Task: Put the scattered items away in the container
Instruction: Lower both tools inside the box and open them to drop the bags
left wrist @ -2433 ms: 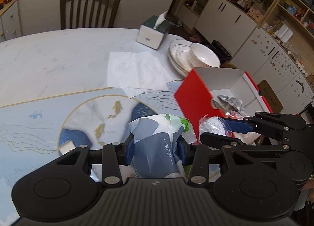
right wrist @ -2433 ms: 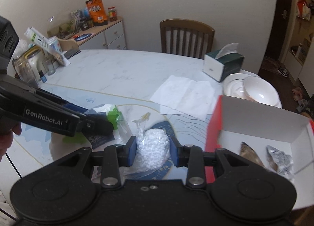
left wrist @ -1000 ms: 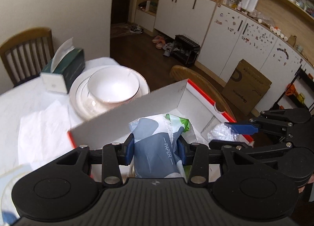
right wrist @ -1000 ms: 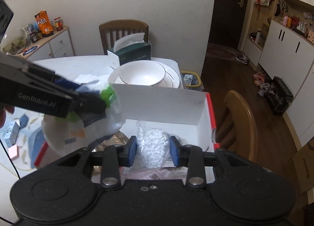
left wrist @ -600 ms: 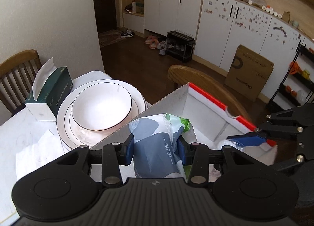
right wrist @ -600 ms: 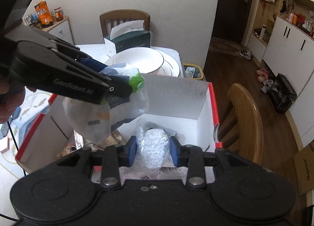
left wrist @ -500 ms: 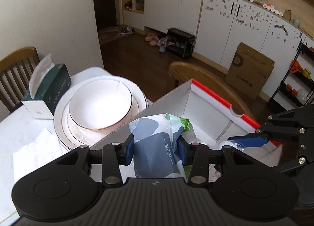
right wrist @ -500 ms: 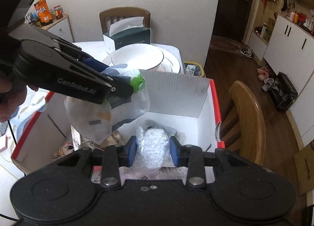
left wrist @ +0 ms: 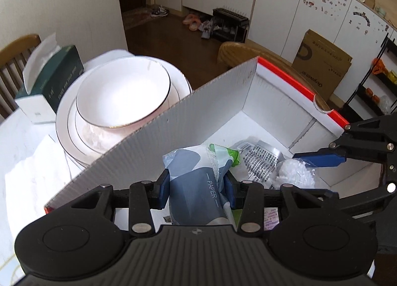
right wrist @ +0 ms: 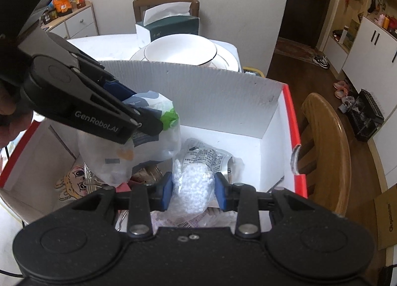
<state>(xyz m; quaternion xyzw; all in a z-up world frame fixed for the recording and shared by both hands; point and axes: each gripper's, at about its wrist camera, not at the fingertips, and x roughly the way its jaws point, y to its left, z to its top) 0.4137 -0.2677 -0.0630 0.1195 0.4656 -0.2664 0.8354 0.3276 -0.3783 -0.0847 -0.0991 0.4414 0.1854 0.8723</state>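
Left claw (left wrist: 196,188) clamps a tissue pack (left wrist: 198,181) between its blue pads, held inside the box (left wrist: 280,102) above the floor of it. Right claw (right wrist: 193,190) is closed on a bag of white beads (right wrist: 194,186), also inside the box, just right of the left claw. A silver foil packet (right wrist: 206,155) lies on the box floor just ahead of both claws. Beyond the far box wall, on the desk (left wrist: 22,137): a bowl (left wrist: 124,92) on plates, and a tissue box (left wrist: 49,85).
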